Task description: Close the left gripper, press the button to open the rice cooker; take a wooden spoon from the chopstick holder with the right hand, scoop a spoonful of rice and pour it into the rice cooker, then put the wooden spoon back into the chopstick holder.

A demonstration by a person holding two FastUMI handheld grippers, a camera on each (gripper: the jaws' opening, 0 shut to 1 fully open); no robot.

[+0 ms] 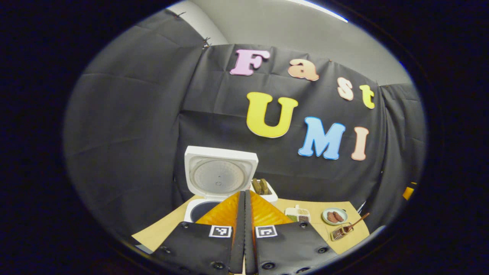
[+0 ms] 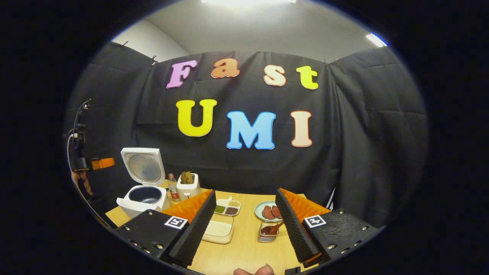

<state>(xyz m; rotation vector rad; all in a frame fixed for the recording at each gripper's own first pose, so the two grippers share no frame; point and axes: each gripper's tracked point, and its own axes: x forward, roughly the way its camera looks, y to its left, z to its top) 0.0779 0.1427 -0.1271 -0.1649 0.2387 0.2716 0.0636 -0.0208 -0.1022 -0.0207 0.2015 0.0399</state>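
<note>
1. Nearest the lens in the left gripper view, the left gripper point(image 1: 244, 198) has its two fingers pressed flat together with nothing between them, raised above the near edge of the wooden table point(image 1: 160, 229).
2. Just beyond those fingertips stands the white rice cooker point(image 1: 214, 179), its lid tipped upright and its dark inner pot exposed.
3. Right of the cooker, touching or just beside it, a white holder point(image 1: 265, 191) carries brownish pieces.
4. Farther right along the table lie a small divided dish point(image 1: 298, 214), then a plate point(image 1: 334, 216) with two brown pieces.
5. At the table's right end sits the chopstick holder point(image 1: 340, 233), with the wooden spoon point(image 1: 357, 223) leaning out of it up to the right.
6. In the right gripper view, the right gripper point(image 2: 246, 214) is spread wide and holds nothing, hovering over the table's near side.
7. Between its fingers show a shallow white tray point(image 2: 218, 231) on the left and the chopstick holder with the spoon on the right.
8. A fingertip point(image 2: 263, 270) of the person shows at the bottom edge.
</note>
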